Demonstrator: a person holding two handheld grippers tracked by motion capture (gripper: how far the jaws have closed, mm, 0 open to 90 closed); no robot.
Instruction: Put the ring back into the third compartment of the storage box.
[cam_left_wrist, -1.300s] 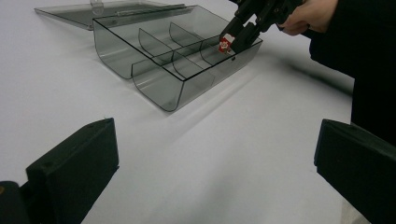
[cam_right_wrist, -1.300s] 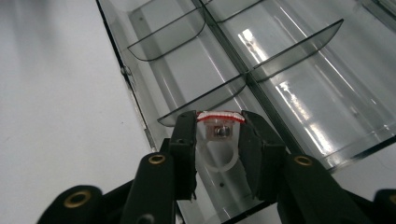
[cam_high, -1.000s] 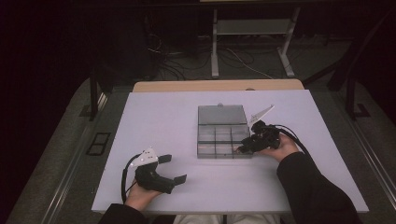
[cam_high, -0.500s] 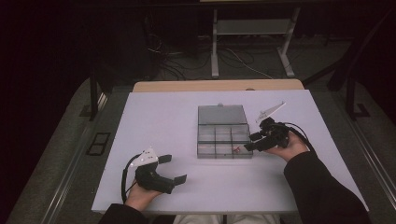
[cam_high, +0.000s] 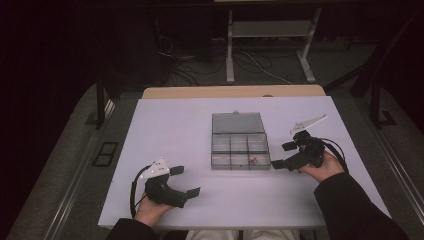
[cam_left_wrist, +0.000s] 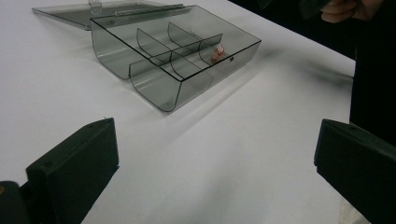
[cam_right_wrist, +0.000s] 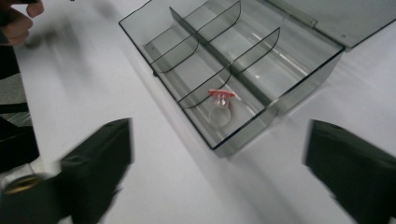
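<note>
One tiny red clip (cam_right_wrist: 221, 94) in clear box (cam_high: 239, 148), light, slippery. Pinch its sides. Right gripper (cam_high: 283, 155) at three o'clock, both grippers wide, empty.

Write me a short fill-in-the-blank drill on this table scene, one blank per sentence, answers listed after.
1. The lid of the clear compartment box is ____.
2. The small red-topped ring lies in a corner ____ of the box.
3. The right gripper has its jaws ____, holding nothing.
4. The left gripper rests on the ____ table.

Missing words: open; compartment; open; white
</note>
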